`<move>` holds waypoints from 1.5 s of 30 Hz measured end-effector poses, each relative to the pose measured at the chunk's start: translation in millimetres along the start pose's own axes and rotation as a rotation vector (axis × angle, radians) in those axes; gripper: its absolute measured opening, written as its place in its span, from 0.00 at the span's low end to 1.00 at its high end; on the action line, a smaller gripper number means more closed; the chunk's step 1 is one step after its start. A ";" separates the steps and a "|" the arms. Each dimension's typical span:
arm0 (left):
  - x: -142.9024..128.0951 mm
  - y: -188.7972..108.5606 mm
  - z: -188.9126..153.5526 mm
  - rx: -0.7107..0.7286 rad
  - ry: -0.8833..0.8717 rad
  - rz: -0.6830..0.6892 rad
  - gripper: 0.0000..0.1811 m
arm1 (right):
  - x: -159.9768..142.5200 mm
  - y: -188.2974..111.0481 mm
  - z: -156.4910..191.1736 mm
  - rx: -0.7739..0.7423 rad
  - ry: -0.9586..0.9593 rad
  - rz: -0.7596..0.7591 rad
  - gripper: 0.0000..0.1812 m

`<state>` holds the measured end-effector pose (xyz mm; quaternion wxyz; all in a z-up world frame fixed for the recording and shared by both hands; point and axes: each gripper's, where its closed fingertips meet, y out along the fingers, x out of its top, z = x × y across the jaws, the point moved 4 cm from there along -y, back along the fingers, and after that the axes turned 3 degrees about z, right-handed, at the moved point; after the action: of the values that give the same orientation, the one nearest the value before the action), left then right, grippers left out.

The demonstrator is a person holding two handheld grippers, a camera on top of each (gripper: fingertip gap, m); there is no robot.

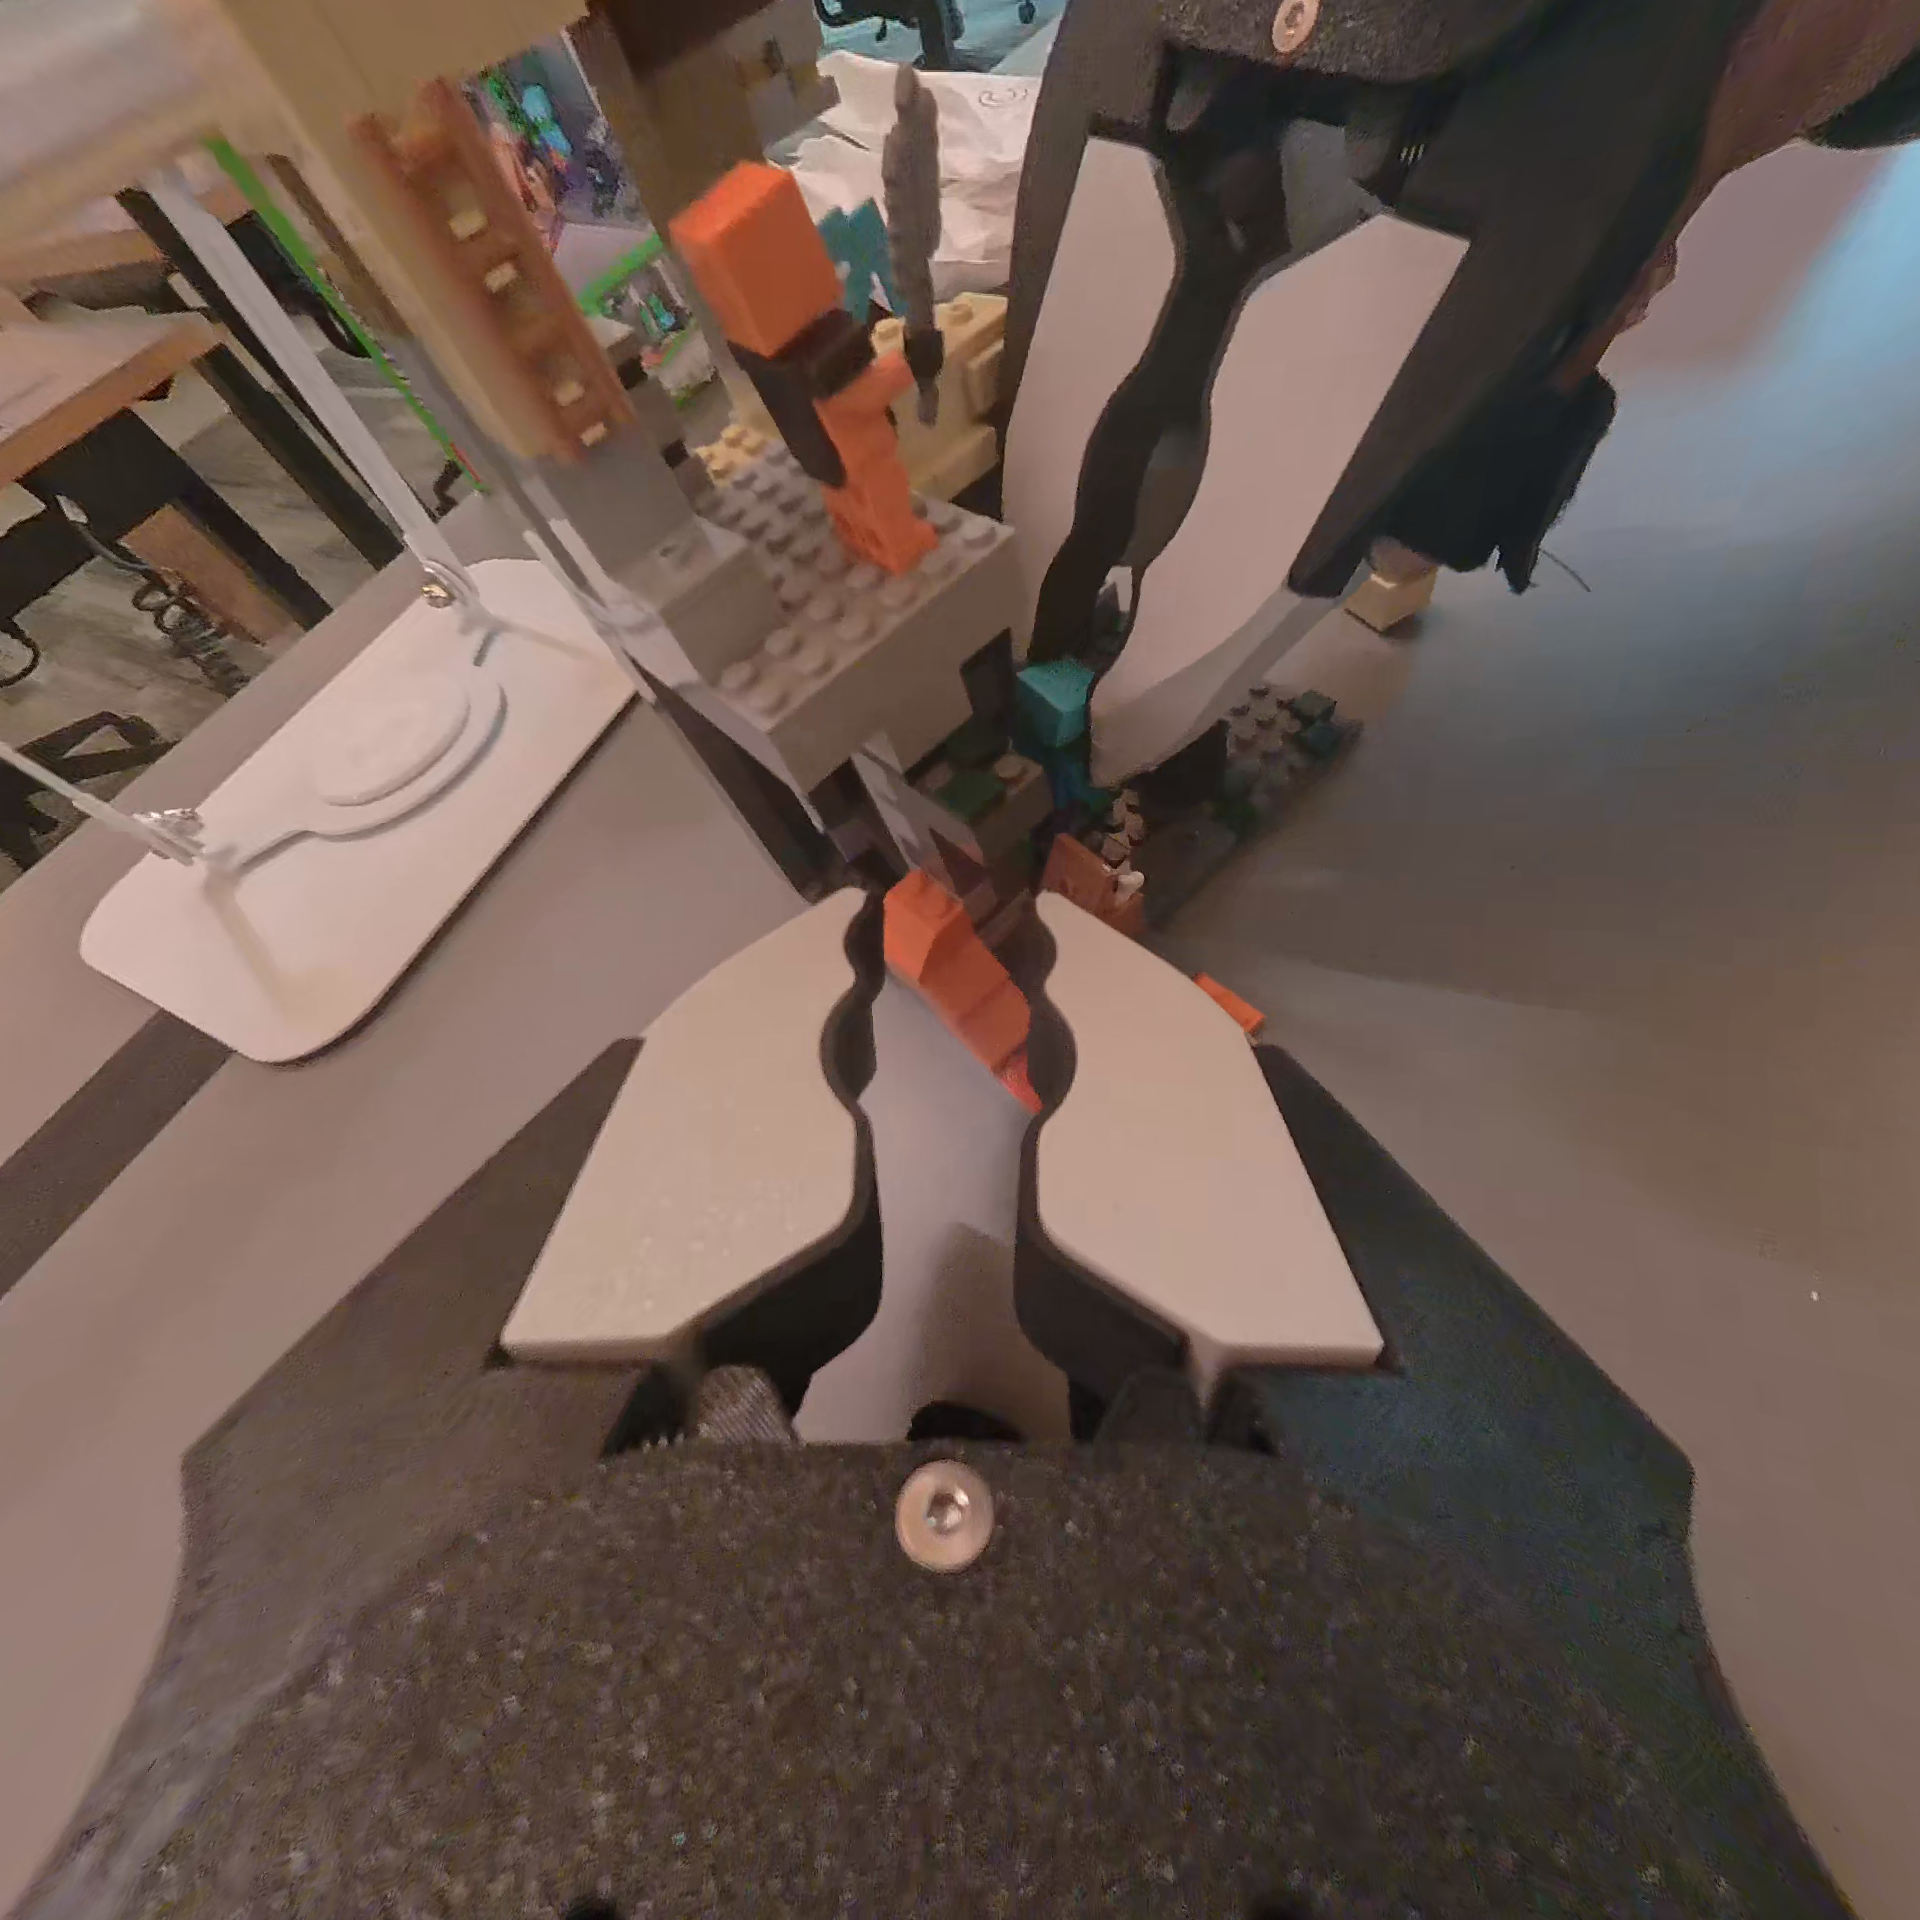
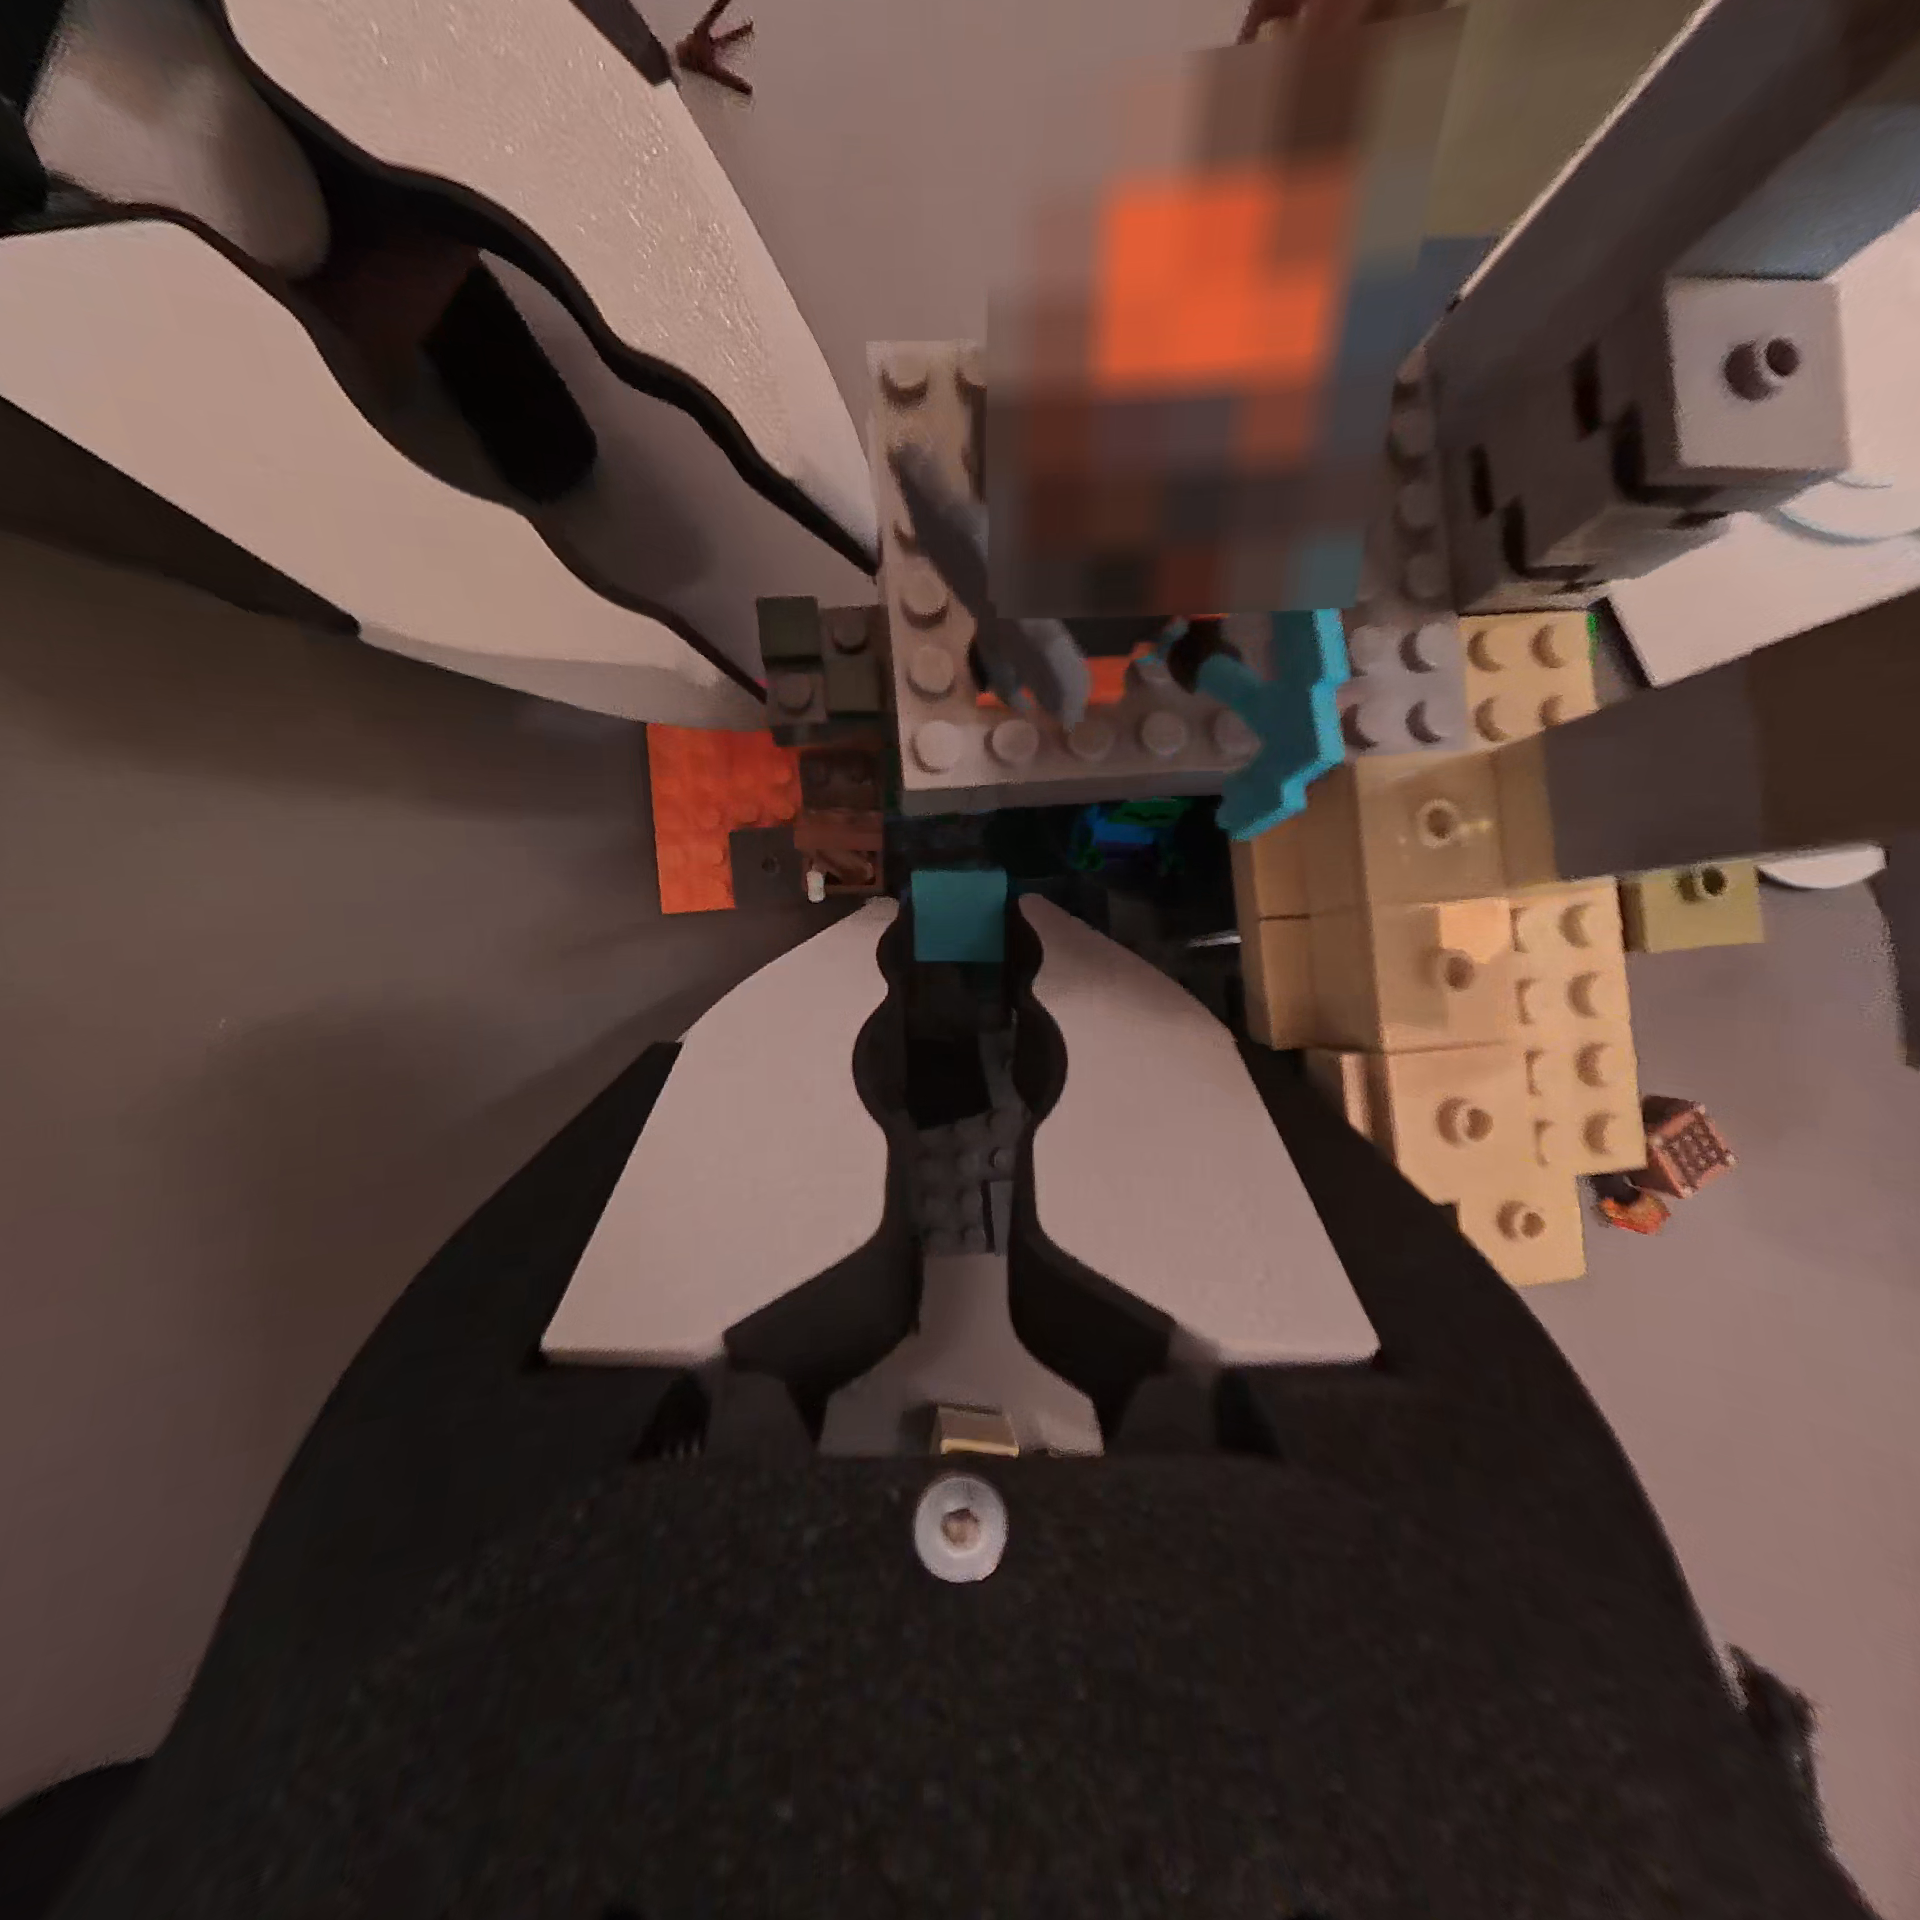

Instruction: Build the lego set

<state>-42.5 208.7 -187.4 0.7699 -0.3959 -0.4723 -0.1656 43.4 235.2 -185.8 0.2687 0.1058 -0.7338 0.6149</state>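
Left wrist view: left gripper [image 1: 956, 935] low over grey table [image 1: 1558, 1039], fingers narrowly apart, pinching orange bricks [image 1: 961, 987] at the near foot of the lego build [image 1: 883, 623]. Grey studded plate [image 1: 831, 582] raised on the build, orange figure [image 1: 831, 395] upright on it with grey sword [image 1: 914, 239]. Brown ladder [image 1: 499, 281] at left, tan bricks [image 1: 966, 364] behind. Right gripper [image 1: 1101, 727] reaching down from above at the build's right side, tips at a teal figure [image 1: 1055, 717]. White stand base [image 1: 343, 810] flat on the table, left of the build.

Right wrist view, looking down: right gripper [image 2: 956, 914] fingers close together, tips either side of the teal block [image 2: 956, 914]; cannot tell whether actually clamped. Dark studded plate [image 2: 961, 1174] between the fingers. Grey plate [image 2: 1039, 738] just ahead, teal pickaxe [image 2: 1288, 727] at its right end. Tan bricks [image 2: 1455, 987] at right, orange plate [image 2: 717, 810] at left. Left gripper [image 2: 769, 686] entering from upper left, tips at dark bricks [image 2: 821, 665].
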 end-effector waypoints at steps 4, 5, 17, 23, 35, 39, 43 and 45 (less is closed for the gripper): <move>-0.7 4.7 -0.7 -0.024 0.013 0.014 0.13 | 0.4 5.3 -0.8 -0.015 0.001 0.029 0.09; -0.8 5.2 -0.9 -0.031 0.012 0.015 0.13 | -0.3 6.3 -1.0 -0.019 0.000 0.037 0.09; -2.8 10.5 -4.4 -0.077 0.046 0.033 0.13 | 0.1 9.0 1.4 -0.028 -0.001 0.071 0.09; -3.5 12.0 -6.7 -0.089 0.057 0.039 0.13 | 0.8 10.2 0.5 -0.050 0.010 0.077 0.09; -3.7 12.3 -7.2 -0.084 0.060 0.040 0.12 | 0.7 9.8 -1.9 -0.072 0.051 0.035 0.12; -3.9 12.5 -6.6 -0.083 0.057 0.040 0.12 | 1.7 8.7 -2.5 -0.068 0.060 0.037 0.10; -3.9 12.7 -6.0 -0.082 0.054 0.041 0.11 | 3.8 8.5 -0.6 -0.070 0.060 0.063 0.09; -3.9 12.6 -5.8 -0.084 0.053 0.043 0.11 | 4.3 7.2 -1.7 -0.103 0.045 0.089 0.09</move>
<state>-33.0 211.7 -197.8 0.7684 -0.4331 -0.4358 -0.1792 36.7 239.2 -189.5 0.2625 0.0453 -0.7621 0.5901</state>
